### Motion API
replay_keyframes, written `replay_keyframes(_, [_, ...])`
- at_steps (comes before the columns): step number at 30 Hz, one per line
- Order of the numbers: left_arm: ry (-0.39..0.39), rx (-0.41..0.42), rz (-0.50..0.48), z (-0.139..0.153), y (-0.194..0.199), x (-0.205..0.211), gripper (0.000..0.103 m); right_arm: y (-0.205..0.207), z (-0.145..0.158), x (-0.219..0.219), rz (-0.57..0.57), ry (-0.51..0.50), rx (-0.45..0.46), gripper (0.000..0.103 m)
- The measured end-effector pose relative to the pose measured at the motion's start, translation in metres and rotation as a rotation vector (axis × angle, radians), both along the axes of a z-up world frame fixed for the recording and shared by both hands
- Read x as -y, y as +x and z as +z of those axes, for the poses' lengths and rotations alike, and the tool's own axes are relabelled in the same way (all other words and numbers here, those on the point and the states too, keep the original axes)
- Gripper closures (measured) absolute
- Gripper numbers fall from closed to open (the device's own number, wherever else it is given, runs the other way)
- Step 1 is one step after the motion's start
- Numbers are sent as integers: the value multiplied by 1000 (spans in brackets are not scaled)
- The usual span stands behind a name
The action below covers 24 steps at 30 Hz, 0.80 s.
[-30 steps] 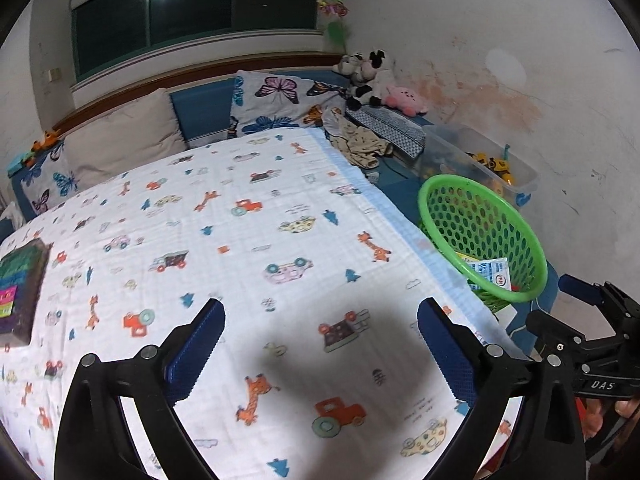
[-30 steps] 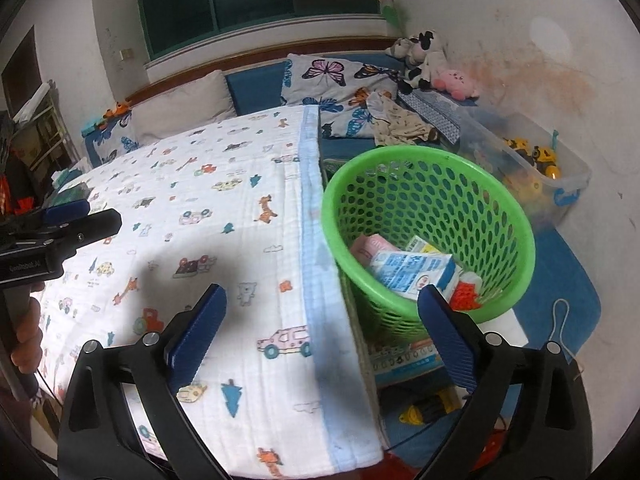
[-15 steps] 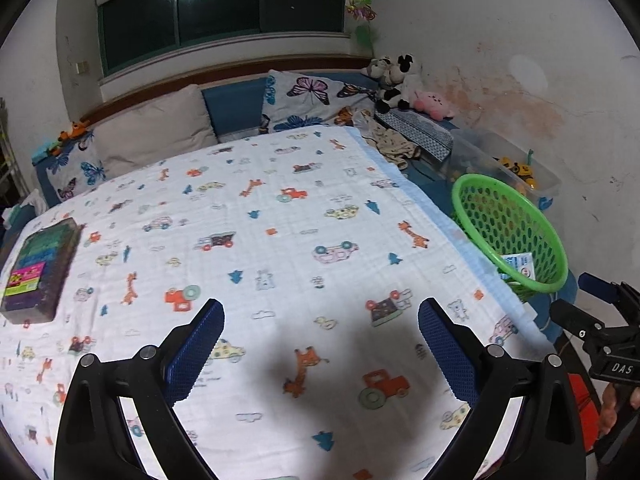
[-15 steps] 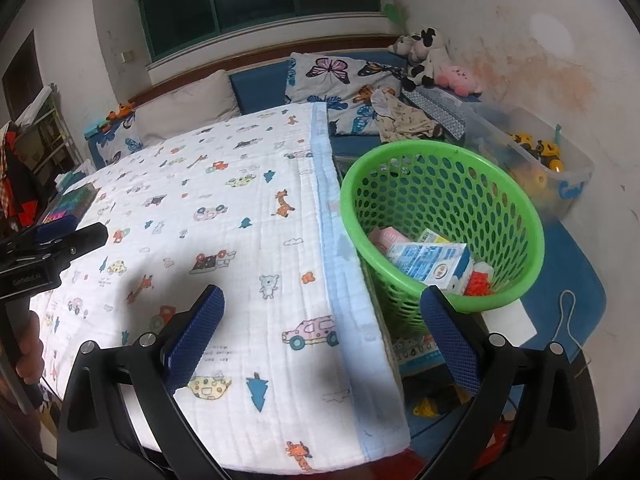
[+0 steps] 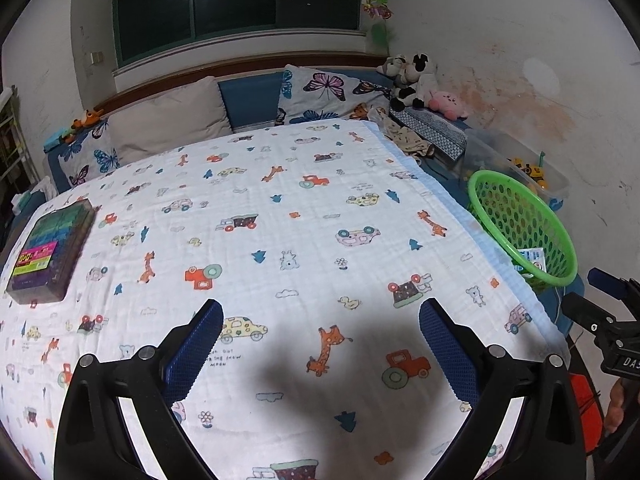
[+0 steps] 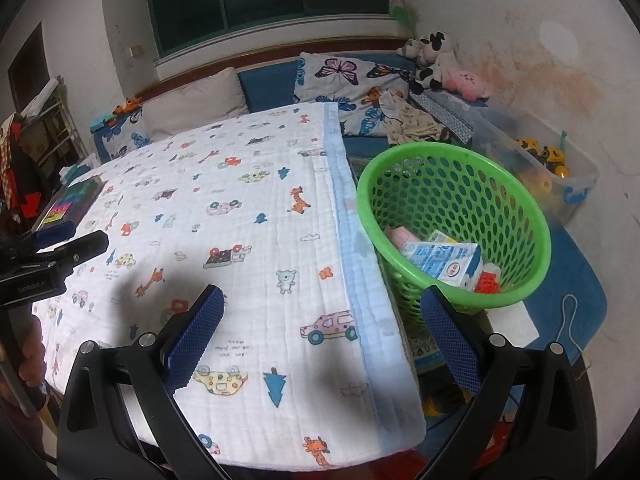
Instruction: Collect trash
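Note:
A green perforated basket (image 6: 520, 208) stands on the floor right of the bed; it also shows in the left wrist view (image 5: 484, 184). Inside lie a blue-and-white carton (image 6: 446, 258), a pink packet (image 6: 400, 238) and a red-and-white item (image 6: 488, 280). A dark box with a colourful label (image 5: 50, 250) lies on the bed's left side; it also shows in the right wrist view (image 6: 70, 202). My left gripper (image 5: 320, 346) is open and empty above the bed's near part. My right gripper (image 6: 320, 334) is open and empty above the bed's right edge, beside the basket.
The bed carries a white blanket with animal and car prints (image 5: 280, 220). Pillows (image 5: 168, 120) and soft toys (image 5: 416, 76) line the far end. A clear bin of toys (image 6: 560, 168) stands behind the basket on a blue mat (image 6: 572, 288).
Both grippers have drawn back and up from the bed. The left view has swung left, bringing the dark box fully into view. Both stay open and empty.

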<state>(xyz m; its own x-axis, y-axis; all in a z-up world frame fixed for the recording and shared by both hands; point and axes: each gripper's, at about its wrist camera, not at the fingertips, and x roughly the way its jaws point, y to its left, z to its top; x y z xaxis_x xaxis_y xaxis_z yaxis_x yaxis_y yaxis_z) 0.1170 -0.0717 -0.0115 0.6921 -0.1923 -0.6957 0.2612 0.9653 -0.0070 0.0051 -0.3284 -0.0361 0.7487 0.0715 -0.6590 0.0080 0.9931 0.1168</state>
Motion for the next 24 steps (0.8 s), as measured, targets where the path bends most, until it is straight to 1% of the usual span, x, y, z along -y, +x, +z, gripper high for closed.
replay_keyframes(9, [14,11,0,-1,-7,4,8,-1,-1,-7,16,0,6,5])
replay_keyframes(17, [8,39,28,5,-11,1,8,-2,0,-10,25,0,24,5])
replay_keyframes(24, [21,65,36,7,-17,3,8,-2,2,-16,47,-13,40,5])
